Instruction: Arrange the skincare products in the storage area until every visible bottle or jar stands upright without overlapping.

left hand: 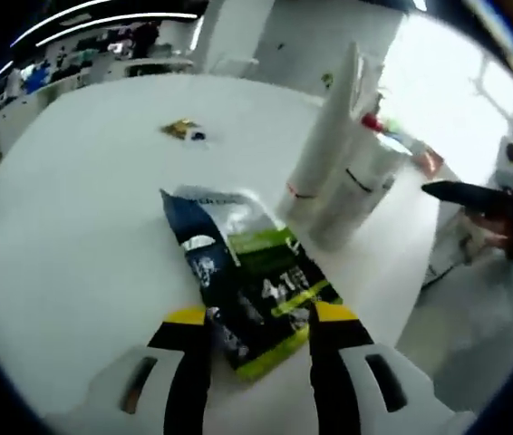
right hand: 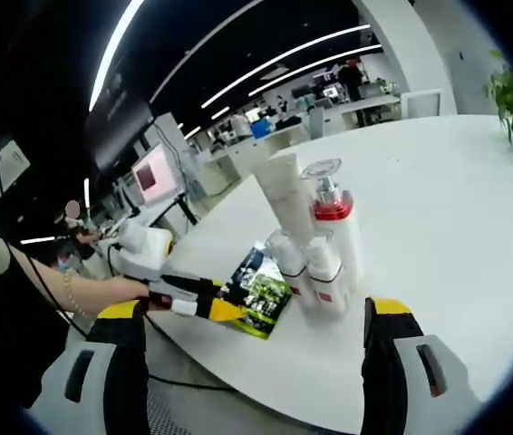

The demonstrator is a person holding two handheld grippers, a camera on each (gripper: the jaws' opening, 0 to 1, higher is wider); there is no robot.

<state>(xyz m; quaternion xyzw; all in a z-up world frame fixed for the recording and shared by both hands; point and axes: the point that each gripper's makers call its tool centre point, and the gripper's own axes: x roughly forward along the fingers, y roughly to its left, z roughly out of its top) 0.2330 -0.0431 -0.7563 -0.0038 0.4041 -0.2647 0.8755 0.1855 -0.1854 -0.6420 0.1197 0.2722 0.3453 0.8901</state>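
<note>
A dark blue and green packet (left hand: 247,272) lies flat on the round white table (left hand: 84,236). My left gripper (left hand: 260,314) is open, its yellow-tipped jaws standing either side of the packet's near end. Just beyond, a tall white tube (left hand: 333,118) and a white bottle (left hand: 358,186) stand upright, close together. In the right gripper view the tall tube (right hand: 282,195), a pump bottle with a red collar (right hand: 336,222) and two small bottles (right hand: 295,265) stand clustered beside the packet (right hand: 261,292). The left gripper (right hand: 204,306) reaches the packet's edge. My right gripper (right hand: 254,308) is open and holds nothing.
A small gold wrapper (left hand: 182,130) lies farther out on the table. The right gripper (left hand: 474,193) hovers off the table's right edge. A hand (right hand: 116,290) holds the left gripper by the table rim. Desks and a green plant (right hand: 510,91) lie beyond the table.
</note>
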